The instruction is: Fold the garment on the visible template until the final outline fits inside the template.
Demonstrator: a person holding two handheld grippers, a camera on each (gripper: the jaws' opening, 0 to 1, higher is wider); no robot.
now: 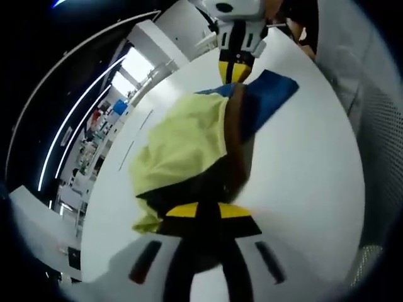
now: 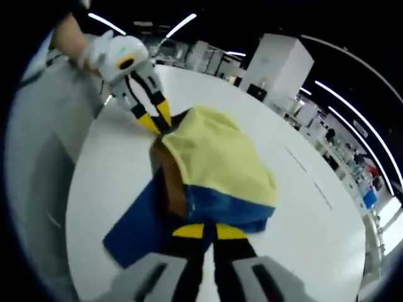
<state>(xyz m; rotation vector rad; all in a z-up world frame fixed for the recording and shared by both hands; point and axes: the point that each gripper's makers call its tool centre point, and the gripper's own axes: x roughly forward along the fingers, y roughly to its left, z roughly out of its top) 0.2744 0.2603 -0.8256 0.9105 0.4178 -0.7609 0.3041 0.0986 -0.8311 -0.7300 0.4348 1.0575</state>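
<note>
A garment (image 1: pixel 189 138) of yellow, brown and blue panels lies bunched on the white table (image 1: pixel 302 176), held up between both grippers. In the left gripper view, my left gripper (image 1: pixel 204 211) is shut on the garment's near yellow edge. My right gripper (image 1: pixel 234 70) pinches the far end by the blue part. In the right gripper view, my right gripper (image 2: pixel 211 231) is shut on the blue edge of the garment (image 2: pixel 220 157), and the left gripper (image 2: pixel 158 123) grips the yellow far corner. Faint thin lines (image 2: pixel 296 157) mark the table (image 2: pixel 113 163).
A person's hand (image 2: pixel 66 38) holds the left gripper, and grey clothing (image 2: pixel 38 145) runs along the table's edge. A white pillar (image 2: pixel 280 63) and shelves stand beyond the table. Bare tabletop lies on both sides of the garment.
</note>
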